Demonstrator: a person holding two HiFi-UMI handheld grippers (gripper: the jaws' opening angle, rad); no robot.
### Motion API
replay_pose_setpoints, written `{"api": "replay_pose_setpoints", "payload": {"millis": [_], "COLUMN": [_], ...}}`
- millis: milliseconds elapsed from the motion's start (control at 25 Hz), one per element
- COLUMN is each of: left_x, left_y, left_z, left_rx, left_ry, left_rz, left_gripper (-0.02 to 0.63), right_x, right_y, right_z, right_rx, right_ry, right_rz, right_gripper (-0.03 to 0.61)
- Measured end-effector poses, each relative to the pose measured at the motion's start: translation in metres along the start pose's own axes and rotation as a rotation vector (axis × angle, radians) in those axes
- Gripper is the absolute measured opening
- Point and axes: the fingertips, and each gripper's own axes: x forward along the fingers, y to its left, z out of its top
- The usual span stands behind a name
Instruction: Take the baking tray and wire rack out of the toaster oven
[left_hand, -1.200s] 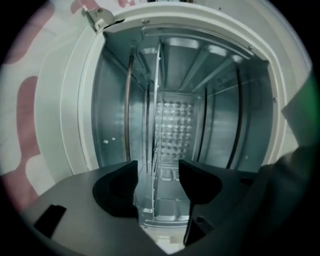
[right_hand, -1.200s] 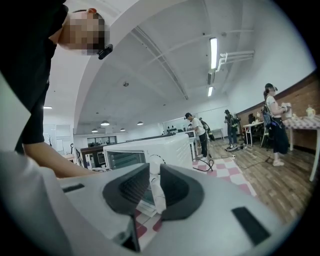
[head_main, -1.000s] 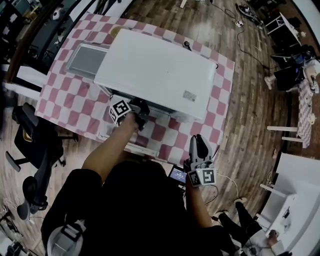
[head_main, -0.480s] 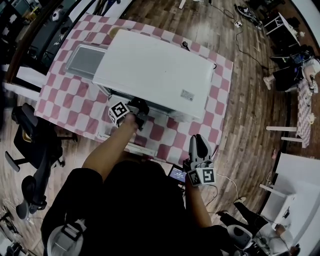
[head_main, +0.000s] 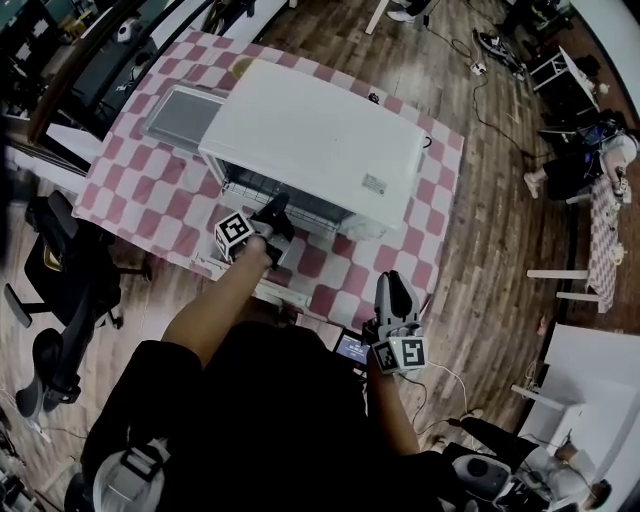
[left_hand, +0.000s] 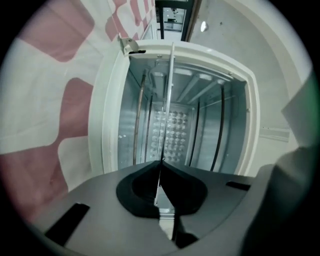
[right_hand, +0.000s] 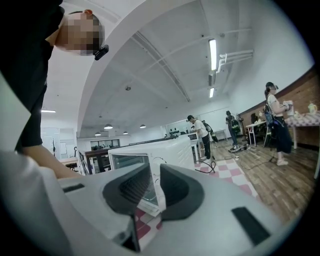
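**White oven open, rack in the left grip**

We have the left hand-held gripper (head_main: 275, 212) closed on the front edge of the wire rack (head_main: 300, 198), its pads pinching the thin metal. The rack lies straight ahead of that gripper. Its front already juts from the mouth of the toaster oven (head_main: 320, 140), and the rest runs back into the cavity along the line the gripper points. Its long side spans the mouth, and we hold it somewhat left of the middle. We judge that a straight pull toward us should free it.

Our right hand-held gripper (head_main: 393, 290) hangs well back near our body, jaws narrowly apart and empty, so the left is by far the nearer.

Apart from the rack, the cavity shows no tray. The baking tray (head_main: 180, 115) already rests on the checked tabletop (head_main: 130, 190), just beside the oven's left end.
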Motion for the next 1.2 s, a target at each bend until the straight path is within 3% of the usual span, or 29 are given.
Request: {"api": "replay_pose_setpoints", "payload": {"millis": [520, 720, 1000, 1200], "left_x": [-0.079, -0.108, -0.145, -0.159], "left_y": [-0.001, -0.012, -0.012, -0.029], "left_z": [-0.024, -0.036, -0.049, -0.055], "left_rx": [-0.038, -0.068, -0.07, -0.039], "left_ry": [-0.007, -0.029, -0.025, -0.012], "left_rz": [-0.016, -0.059, -0.046, -0.111], "left_gripper": [-0.008, -0.008, -0.006, -0.008], "right_x": [-0.043, -0.065, -0.077, -0.069], "right_y": [0.023, 0.035, 0.054, 0.072], "right_z": [-0.01, -0.012, -0.02, -0.016], "right_rx": [-0.034, -0.042, -0.032, -0.051], "right_ry": [0.005, -0.007, 0.001, -0.013], "right_rz": [0.049, 0.078, 0.121, 0.169], "right_gripper": [0.069, 0.069, 0.067, 0.067]}}
